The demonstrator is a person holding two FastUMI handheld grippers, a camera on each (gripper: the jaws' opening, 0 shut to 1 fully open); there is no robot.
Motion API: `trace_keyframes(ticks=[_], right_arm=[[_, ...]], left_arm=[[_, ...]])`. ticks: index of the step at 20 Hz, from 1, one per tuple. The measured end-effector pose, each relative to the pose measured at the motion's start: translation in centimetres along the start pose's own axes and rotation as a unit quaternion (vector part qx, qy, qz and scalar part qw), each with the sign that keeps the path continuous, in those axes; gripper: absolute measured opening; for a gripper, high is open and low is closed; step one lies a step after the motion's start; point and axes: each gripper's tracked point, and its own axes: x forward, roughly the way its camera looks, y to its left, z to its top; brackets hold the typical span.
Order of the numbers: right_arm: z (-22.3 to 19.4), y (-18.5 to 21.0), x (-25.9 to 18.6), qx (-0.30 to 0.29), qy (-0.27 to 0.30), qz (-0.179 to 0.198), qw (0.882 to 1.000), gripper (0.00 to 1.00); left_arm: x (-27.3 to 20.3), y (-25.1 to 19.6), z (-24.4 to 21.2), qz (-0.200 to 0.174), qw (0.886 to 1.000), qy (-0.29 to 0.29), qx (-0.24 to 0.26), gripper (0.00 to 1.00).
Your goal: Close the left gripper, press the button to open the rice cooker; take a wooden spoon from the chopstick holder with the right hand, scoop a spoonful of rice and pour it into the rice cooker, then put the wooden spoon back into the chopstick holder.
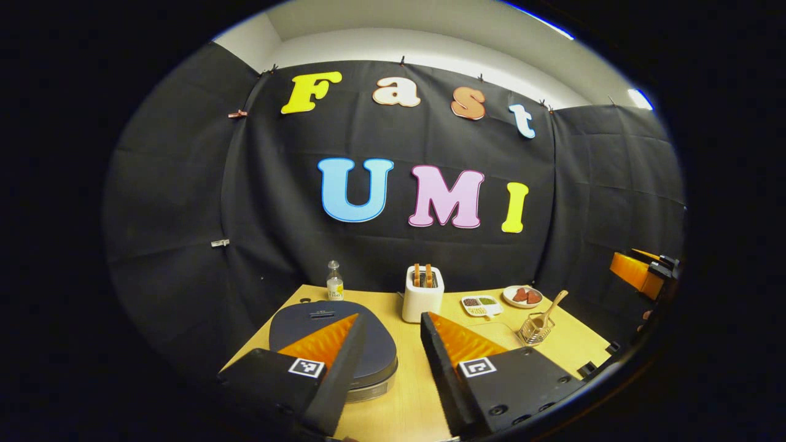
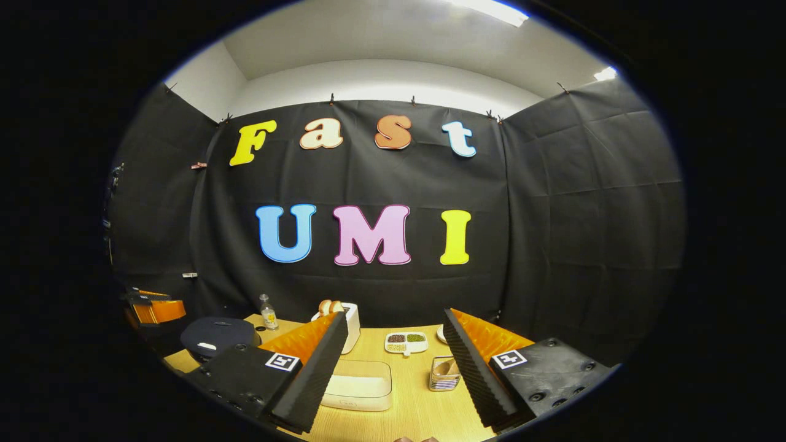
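Note:
The rice cooker, round with a dark lid that is down, sits at the table's left, just beyond my left gripper, which is open and empty above the table. A wooden spoon leans in the wire chopstick holder on the right. In the right gripper view the rice cooker lies far left and the chopstick holder stands just ahead. A clear box of rice lies between the fingers of my right gripper, which is open and holds nothing.
A white toaster with bread, a small bottle, a sectioned dish and a plate line the back of the wooden table. The other gripper hovers at far right.

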Motion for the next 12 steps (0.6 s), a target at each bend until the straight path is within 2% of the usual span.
trace_keyframes(ticks=[2, 4, 5, 12], right_arm=[[-0.5, -0.1, -0.2, 0.002, 0.004, -0.004, 1.000, 0.98], [-1.1, -0.1, -0.5, 0.004, 0.011, -0.009, 1.000, 0.98], [-1.4, -0.1, -0.6, 0.003, 0.014, -0.011, 1.000, 0.98], [-2.2, -0.7, -1.1, -0.002, 0.024, -0.031, 0.999, 0.98]], left_arm=[[0.4, 1.7, -0.7, 0.014, 1.000, 0.018, -0.004, 0.51], [1.1, 3.6, -1.6, 0.032, 0.999, 0.039, -0.007, 0.26], [1.0, 4.4, -1.6, 0.038, 0.998, 0.045, -0.009, 0.08], [3.1, 5.7, -4.3, 0.002, 0.996, 0.080, -0.039, 0.06]])
